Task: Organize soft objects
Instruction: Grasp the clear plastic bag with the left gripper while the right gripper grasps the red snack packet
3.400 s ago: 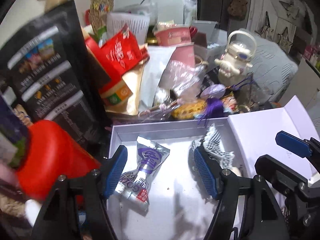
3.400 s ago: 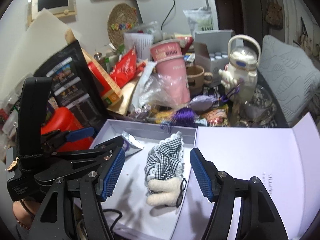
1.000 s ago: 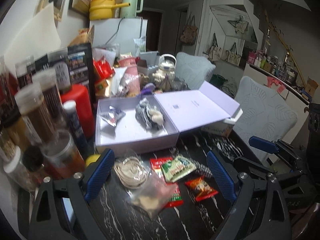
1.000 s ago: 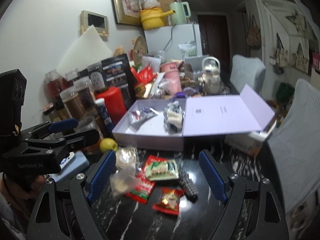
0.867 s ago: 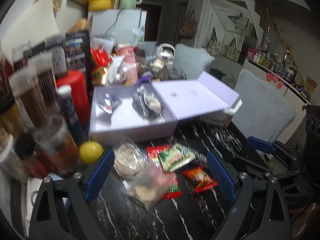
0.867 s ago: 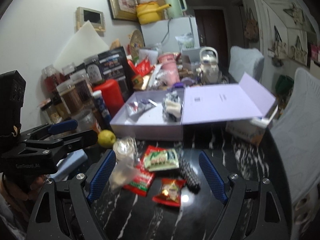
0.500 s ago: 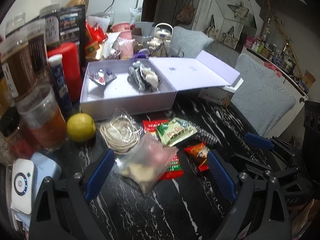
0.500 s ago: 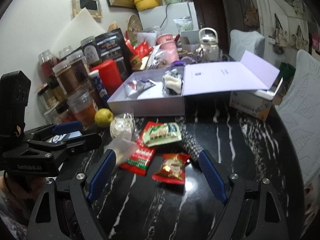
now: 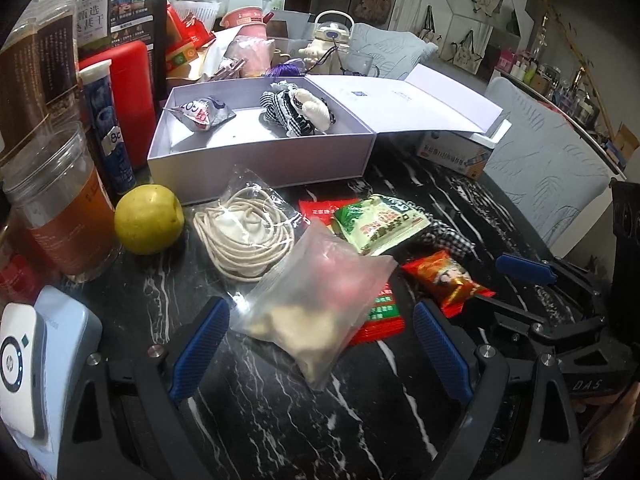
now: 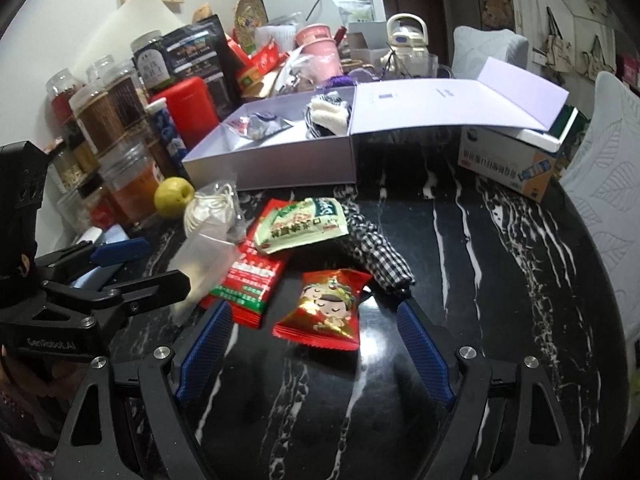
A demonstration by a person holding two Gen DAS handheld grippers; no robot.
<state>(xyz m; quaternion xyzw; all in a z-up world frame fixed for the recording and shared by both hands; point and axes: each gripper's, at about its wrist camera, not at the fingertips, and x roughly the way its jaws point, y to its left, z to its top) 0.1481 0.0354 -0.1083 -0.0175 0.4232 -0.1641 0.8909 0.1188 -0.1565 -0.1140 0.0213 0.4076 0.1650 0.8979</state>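
Note:
An open lilac box (image 9: 256, 168) (image 10: 280, 164) holds a silver snack packet (image 9: 202, 114) and a checked soft toy (image 9: 298, 110). In front of it on the black marble table lie a clear pouch (image 9: 316, 312), a bagged cord coil (image 9: 244, 236), a green packet (image 9: 380, 224) (image 10: 304, 226), a red flat packet (image 10: 248, 280), a red candy packet (image 10: 326, 310) (image 9: 446, 280) and a checked cloth (image 10: 378, 248). My left gripper (image 9: 320, 356) is open, low over the clear pouch. My right gripper (image 10: 314, 354) is open, just short of the red candy packet.
Jars (image 9: 60, 196), a blue tube (image 9: 106, 120), a red canister (image 9: 130, 92) and a yellow-green apple (image 9: 148, 220) stand at the left. A white device (image 9: 28, 360) lies at the near left. A medicine carton (image 10: 516, 164) sits under the box lid. Clutter stands behind the box.
Both grippers have pulled back from the box and dropped low toward the loose packets on the table. Both stay open and empty.

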